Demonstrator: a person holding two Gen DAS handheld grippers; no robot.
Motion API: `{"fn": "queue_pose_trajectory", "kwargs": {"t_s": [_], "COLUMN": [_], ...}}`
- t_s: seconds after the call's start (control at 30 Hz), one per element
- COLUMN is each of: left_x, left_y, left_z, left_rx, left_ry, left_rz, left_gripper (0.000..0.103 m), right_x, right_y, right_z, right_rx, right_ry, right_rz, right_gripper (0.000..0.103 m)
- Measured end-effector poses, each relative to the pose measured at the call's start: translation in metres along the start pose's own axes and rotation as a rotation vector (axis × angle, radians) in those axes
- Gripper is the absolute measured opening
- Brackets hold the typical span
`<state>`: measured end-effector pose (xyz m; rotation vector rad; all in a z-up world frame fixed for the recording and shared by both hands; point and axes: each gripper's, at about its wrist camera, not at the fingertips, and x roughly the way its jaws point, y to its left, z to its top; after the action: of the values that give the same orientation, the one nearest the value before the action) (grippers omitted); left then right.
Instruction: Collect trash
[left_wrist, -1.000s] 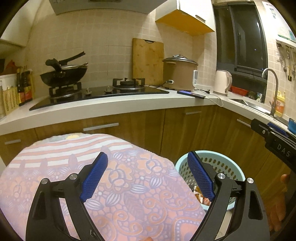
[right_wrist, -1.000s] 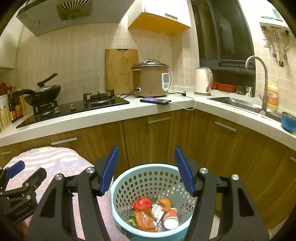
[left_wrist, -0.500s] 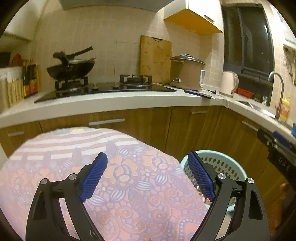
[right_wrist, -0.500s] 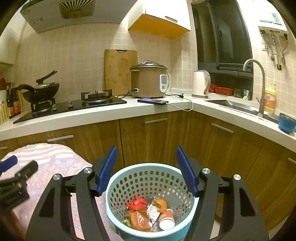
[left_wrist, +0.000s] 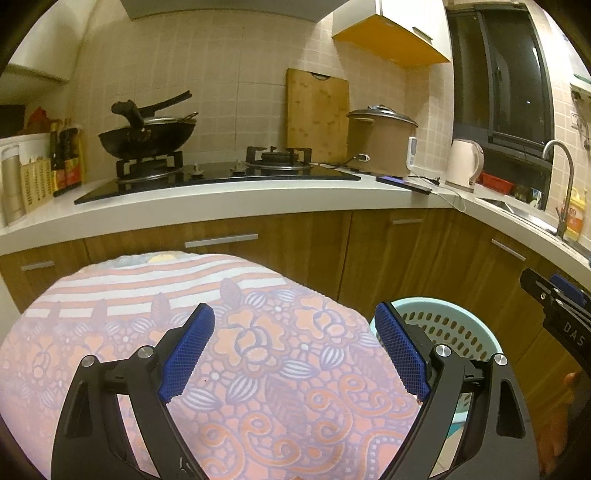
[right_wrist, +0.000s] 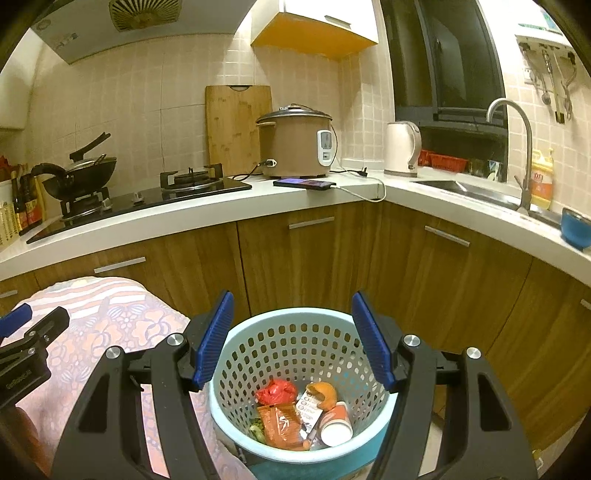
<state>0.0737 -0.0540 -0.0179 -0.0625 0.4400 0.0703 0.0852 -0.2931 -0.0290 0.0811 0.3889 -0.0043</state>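
Note:
A light blue perforated basket (right_wrist: 295, 332) stands on the floor by the table. It holds trash: a red crumpled wrapper (right_wrist: 276, 392), an orange packet (right_wrist: 279, 424), an orange peel (right_wrist: 325, 394) and a paper cup (right_wrist: 335, 428). My right gripper (right_wrist: 293, 339) is open and empty above the basket. My left gripper (left_wrist: 295, 352) is open and empty above the flowered tablecloth (left_wrist: 258, 354); the basket (left_wrist: 454, 332) shows to its right. No trash shows on the cloth.
Wooden cabinets (right_wrist: 303, 258) and a white counter (right_wrist: 221, 210) run behind and to the right. On it are a stove, a wok (left_wrist: 147, 136), a rice cooker (right_wrist: 295, 144), a phone (right_wrist: 304, 183), a kettle (right_wrist: 402, 147) and a sink (right_wrist: 469, 188).
Both grippers have shifted a little, the views rising slightly. Both stay open and empty. The trash in the basket has not moved.

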Motion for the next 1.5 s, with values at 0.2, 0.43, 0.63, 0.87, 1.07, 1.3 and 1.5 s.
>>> {"fn": "queue_pose_trajectory", "kwargs": {"t_s": [0.2, 0.43, 0.63, 0.87, 1.07, 1.3, 1.5], "left_x": [0.0007, 0.0008, 0.0033, 0.0033, 0.0034, 0.0057, 0.0061], "left_y": [0.0016, -0.0007, 0.0027, 0.0041, 0.0037, 0.0043, 0.0051], "left_z": [-0.0007, -0.0007, -0.0001, -0.0006, -0.0005, -0.0010, -0.0020], "left_rx": [0.000, 0.009, -0.008, -0.009, -0.009, -0.013, -0.020], "left_ry": [0.006, 0.001, 0.013, 0.013, 0.016, 0.021, 0.022], "left_rz": [-0.002, 0.005, 0.004, 0.006, 0.007, 0.009, 0.001], "left_gripper": [0.086, 0.086, 0.086, 0.086, 0.086, 0.091, 0.091], "right_x": [0.0020, 0.0036, 0.0048, 0.0045, 0.0046, 0.0038, 0.0041], "right_y": [-0.0014, -0.0037, -0.0052, -0.0058, -0.0058, -0.0052, -0.0045], "right_z": [-0.0009, -0.0008, -0.0009, -0.0012, -0.0008, -0.0001, 0.0003], "right_rx": [0.000, 0.008, 0.012, 0.012, 0.011, 0.012, 0.008], "right_ry": [0.004, 0.003, 0.005, 0.004, -0.001, -0.001, -0.002], "right_rz": [-0.006, 0.001, 0.001, 0.001, -0.004, -0.001, -0.005], "right_gripper": [0.064, 0.064, 0.064, 0.064, 0.064, 0.064, 0.064]}}
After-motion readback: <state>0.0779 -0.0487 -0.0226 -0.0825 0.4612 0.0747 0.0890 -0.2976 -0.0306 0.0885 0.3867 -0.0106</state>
